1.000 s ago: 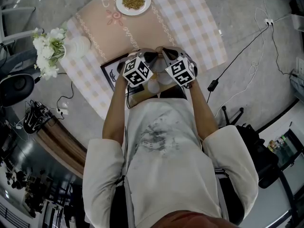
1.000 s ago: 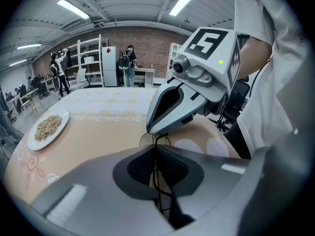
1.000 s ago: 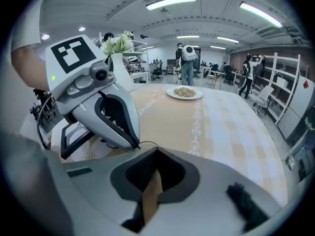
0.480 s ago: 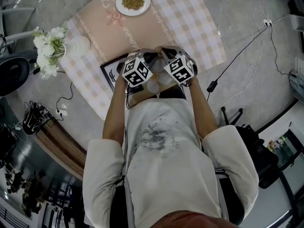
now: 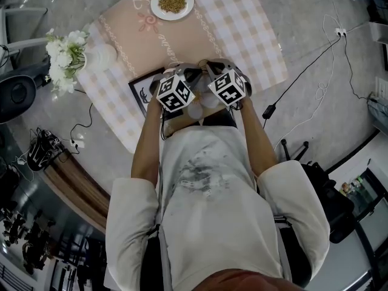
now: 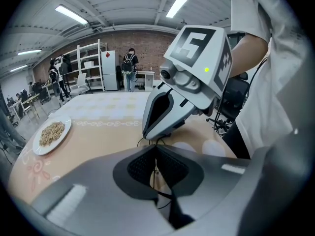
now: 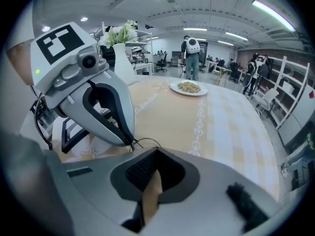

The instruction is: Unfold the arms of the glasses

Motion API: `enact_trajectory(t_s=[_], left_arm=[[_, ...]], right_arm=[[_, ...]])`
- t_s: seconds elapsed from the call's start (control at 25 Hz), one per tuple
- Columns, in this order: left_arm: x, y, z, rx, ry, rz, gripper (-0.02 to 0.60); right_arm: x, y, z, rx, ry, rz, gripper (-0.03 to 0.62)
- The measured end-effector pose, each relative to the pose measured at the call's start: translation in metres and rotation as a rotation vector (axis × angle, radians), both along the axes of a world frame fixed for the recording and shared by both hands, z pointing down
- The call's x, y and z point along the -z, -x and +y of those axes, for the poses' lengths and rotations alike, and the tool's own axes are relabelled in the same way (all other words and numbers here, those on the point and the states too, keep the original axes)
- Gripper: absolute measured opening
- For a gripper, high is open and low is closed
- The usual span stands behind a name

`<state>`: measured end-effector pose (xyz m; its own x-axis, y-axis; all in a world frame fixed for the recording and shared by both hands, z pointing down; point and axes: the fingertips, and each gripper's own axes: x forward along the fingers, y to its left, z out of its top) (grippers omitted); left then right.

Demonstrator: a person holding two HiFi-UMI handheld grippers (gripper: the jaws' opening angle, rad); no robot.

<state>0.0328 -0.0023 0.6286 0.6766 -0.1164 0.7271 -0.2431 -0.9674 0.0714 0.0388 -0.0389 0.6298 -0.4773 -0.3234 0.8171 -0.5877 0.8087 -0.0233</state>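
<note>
1. Left gripper (image 6: 156, 150): jaws clamped on a thin wire part of the glasses (image 6: 156, 173).
2. Right gripper (image 7: 156, 152): jaws pressed together, pinching the same wire frame at their tip.
3. Glasses: held between both gripper tips, over the near edge of the table (image 5: 182, 41).

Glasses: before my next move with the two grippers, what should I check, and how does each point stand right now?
1. Hold of the left gripper on the glasses: ok, jaws shut on a thin wire.
2. Closure of the right gripper: ok, jaws together.
3. Hold of the right gripper on the wire: cannot tell; a loop reaches its tip.
4. Arms folded or open: cannot tell, only wire loops show.
5. Gap between the two tips: not ok, they nearly meet.
6. Room on the table: ok, plate and vase stand far off.
</note>
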Motion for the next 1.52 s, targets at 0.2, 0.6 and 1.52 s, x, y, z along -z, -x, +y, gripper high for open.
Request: enact_trajectory(t_s=[0.2,0.6,1.52], left_arm=[[0.004,0.001,0.002,-0.005,-0.012,0.006,0.012],[0.014,0.004,0.008,-0.009,-0.037,0.018,0.014],[0.041,0.024,0.017,0.034,-0.078,0.076,0.014]], right_arm=[[-0.001,0.0,0.0,0.006,0.009,0.017,0.015],[-0.002,0.0,0.001,0.014,0.011,0.038,0.015],[-0.001,0.001,-0.001,-0.012,0.003,0.04,0.015]])
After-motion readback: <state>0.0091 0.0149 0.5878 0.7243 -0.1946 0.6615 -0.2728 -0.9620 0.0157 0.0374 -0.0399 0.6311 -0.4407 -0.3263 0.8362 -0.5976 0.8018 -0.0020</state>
